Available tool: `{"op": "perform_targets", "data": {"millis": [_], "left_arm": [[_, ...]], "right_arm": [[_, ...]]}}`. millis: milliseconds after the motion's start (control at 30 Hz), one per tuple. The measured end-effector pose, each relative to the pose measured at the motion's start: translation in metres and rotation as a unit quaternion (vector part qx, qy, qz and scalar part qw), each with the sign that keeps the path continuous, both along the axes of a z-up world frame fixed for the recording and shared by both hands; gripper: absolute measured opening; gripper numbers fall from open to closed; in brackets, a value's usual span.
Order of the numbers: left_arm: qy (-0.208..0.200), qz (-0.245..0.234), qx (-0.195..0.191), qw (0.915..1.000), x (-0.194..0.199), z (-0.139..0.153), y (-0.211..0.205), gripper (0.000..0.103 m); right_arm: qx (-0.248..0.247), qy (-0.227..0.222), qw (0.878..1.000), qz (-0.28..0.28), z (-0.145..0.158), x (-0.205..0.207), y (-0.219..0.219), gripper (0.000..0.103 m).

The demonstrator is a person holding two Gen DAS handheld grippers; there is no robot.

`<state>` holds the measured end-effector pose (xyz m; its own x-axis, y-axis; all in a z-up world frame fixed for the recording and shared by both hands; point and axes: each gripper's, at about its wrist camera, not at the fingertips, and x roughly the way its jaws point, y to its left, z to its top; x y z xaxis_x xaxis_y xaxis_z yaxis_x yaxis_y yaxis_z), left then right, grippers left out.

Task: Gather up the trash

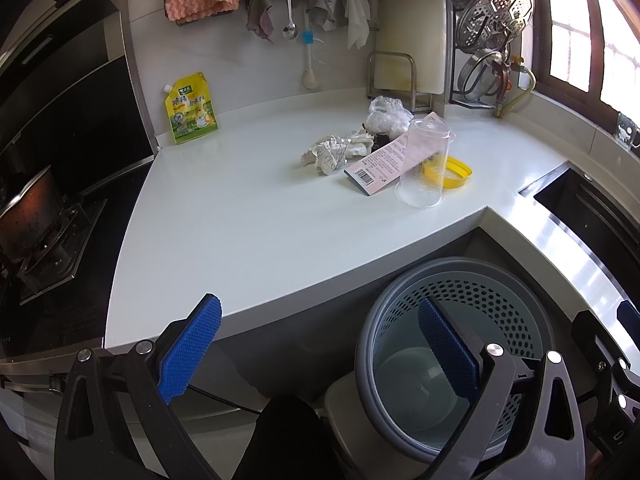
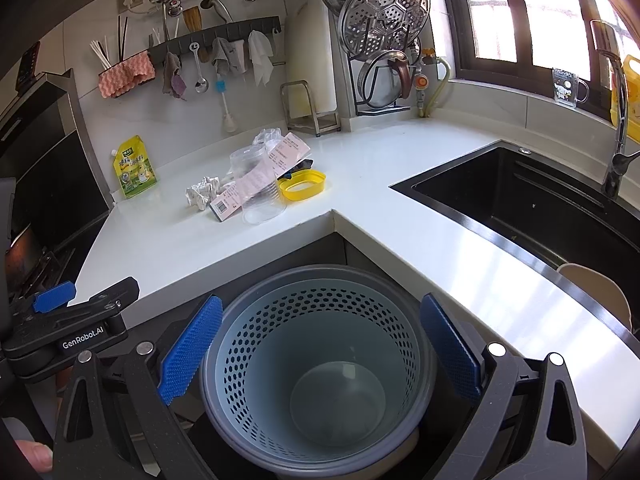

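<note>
Taken from left to right, the left gripper [image 1: 320, 352] comes first: its blue pads spread wide with nothing between them, held low off the front edge of the white counter [image 1: 240, 220], pointing forward and slightly down. The trash lies ahead of it and up to its right, in a loose cluster near the inner corner: crumpled paper [image 1: 332, 152] furthest left, then a pink receipt [image 1: 384, 160] whose long axis runs diagonally away from the tool, barcode end nearest. Leaning on it is a clear plastic cup [image 1: 424, 164] lying mouth-forward, with a yellow lid [image 1: 452, 172] beyond and a crinkled plastic wrapper [image 1: 384, 114] behind.

The perforated bin [image 2: 320, 364], apparently empty, sits directly below the right gripper [image 2: 320, 352], which hangs released over its mouth, fingers straddling the rim in view without touching it. For this tool the pile is ahead and to its left, well apart.

I judge the left gripper the better placed: the paper is its nearest piece, a forward reach up and over the counter edge, then a swing right to drop into the bin
</note>
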<state>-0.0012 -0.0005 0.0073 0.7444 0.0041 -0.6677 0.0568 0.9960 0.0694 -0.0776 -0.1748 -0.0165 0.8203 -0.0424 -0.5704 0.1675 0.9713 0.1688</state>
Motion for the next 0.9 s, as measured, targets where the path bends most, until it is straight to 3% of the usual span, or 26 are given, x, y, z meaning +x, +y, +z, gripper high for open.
{"op": "perform_targets", "data": {"millis": [900], "left_arm": [[-0.002,0.000,0.003,1.0000,-0.0007,-0.0008,-0.0016,0.097]], "right_arm": [[0.001,-0.003,1.000,0.001,0.0045,-0.0020,-0.0017,0.095]]}}
